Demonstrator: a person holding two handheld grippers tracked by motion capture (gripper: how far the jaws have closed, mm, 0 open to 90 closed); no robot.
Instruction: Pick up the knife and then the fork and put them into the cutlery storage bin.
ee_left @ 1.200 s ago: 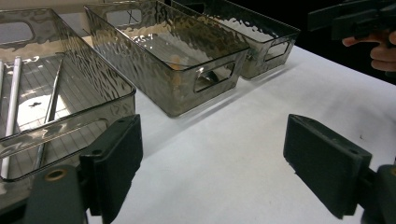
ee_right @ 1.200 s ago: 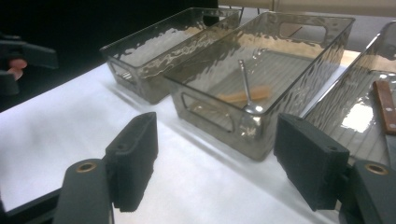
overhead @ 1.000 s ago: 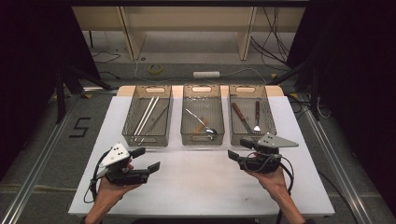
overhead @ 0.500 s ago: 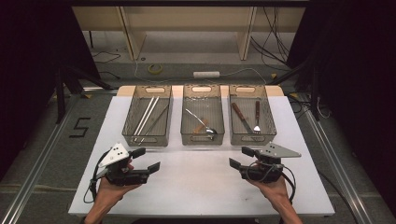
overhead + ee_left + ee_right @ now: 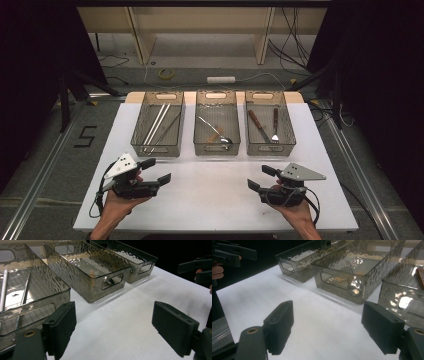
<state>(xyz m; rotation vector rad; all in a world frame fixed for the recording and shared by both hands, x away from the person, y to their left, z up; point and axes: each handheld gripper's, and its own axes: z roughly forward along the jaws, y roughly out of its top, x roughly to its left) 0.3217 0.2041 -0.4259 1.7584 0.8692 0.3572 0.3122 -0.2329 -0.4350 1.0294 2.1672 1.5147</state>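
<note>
Here both tools, left tool and right tool, hang open, empty

A lab: black curtains, loose floor cables, a white table on rails.
</note>
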